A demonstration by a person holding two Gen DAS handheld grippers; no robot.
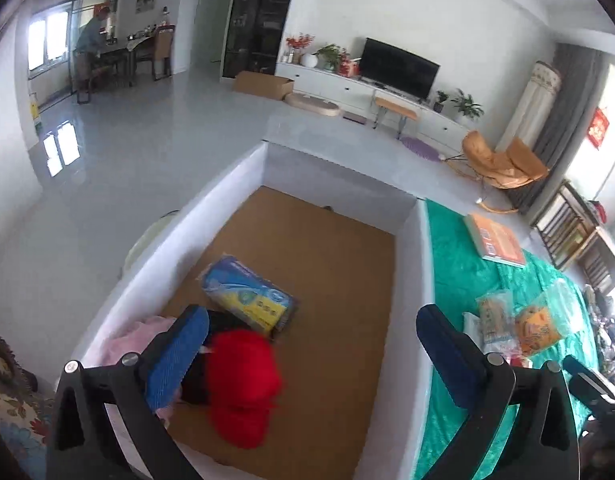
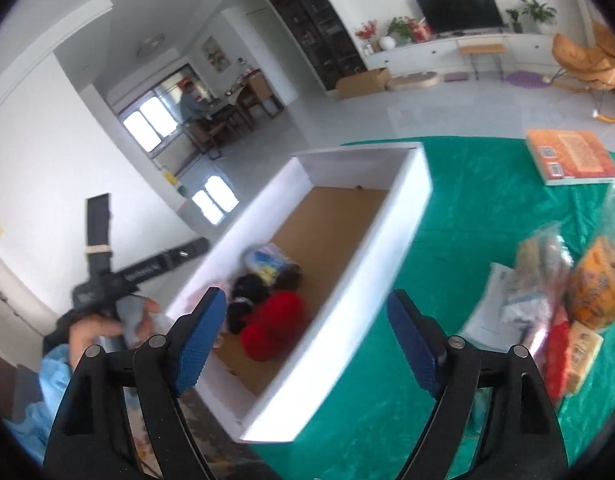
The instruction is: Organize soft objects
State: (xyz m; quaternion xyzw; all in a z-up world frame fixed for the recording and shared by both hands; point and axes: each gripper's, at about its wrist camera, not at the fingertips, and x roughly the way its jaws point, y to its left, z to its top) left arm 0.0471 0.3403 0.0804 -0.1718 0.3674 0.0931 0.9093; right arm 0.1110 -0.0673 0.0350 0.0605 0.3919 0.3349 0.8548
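Both grippers hovered empty over the white box (image 1: 411,320).
Left gripper (image 1: 311,356) and right gripper (image 2: 307,340) fingers stood spread; red hat (image 1: 243,384) lay inside.

place: home living room | cues: television (image 1: 399,67), rocking chair (image 1: 503,162), dining table (image 1: 119,50)

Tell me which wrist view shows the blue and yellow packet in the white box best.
The left wrist view. There the blue and yellow packet lies sharp and whole on the brown floor of the white box, beyond the red item. In the right wrist view the packet is blurred and partly hidden behind dark items.
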